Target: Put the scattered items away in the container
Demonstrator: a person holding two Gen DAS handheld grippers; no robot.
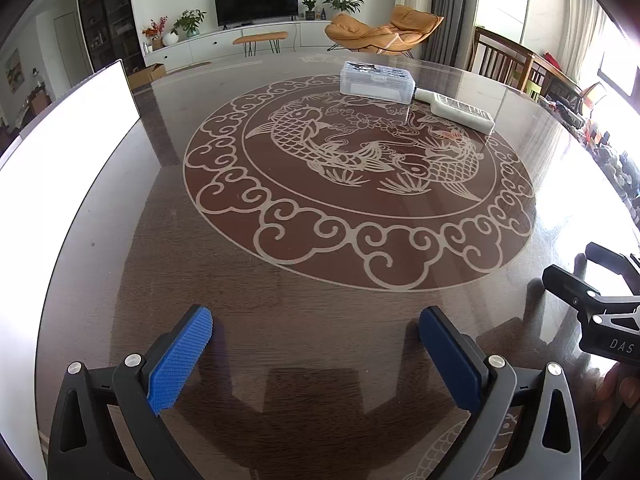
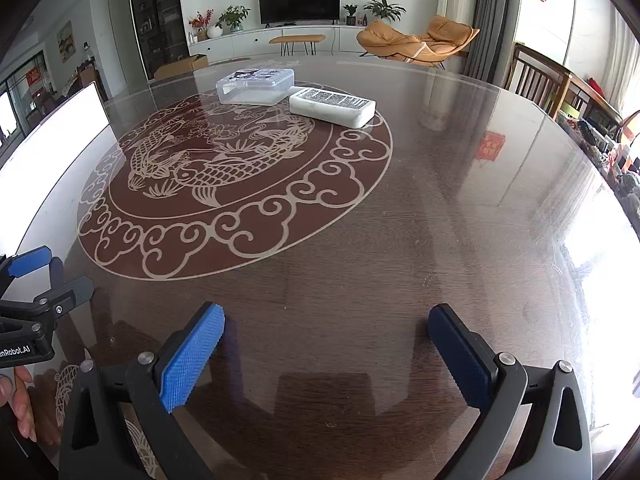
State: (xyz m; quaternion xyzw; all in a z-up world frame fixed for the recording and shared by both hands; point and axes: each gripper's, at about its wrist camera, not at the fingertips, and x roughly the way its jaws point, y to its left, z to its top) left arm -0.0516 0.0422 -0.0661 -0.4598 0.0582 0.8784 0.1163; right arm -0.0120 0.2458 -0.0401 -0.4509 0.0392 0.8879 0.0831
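Observation:
A clear plastic container with a printed lid stands at the far side of the round table; it also shows in the right wrist view. A white flat bottle with a printed label lies on its side right beside the container, and shows in the right wrist view. My left gripper is open and empty, low over the near table, far from both. My right gripper is open and empty, also near the front edge. Each gripper appears at the edge of the other's view.
The dark wooden table has a glass top with a carp pattern. A white board stands at the left edge. Wooden chairs stand at the far right. The right gripper is close to my left one.

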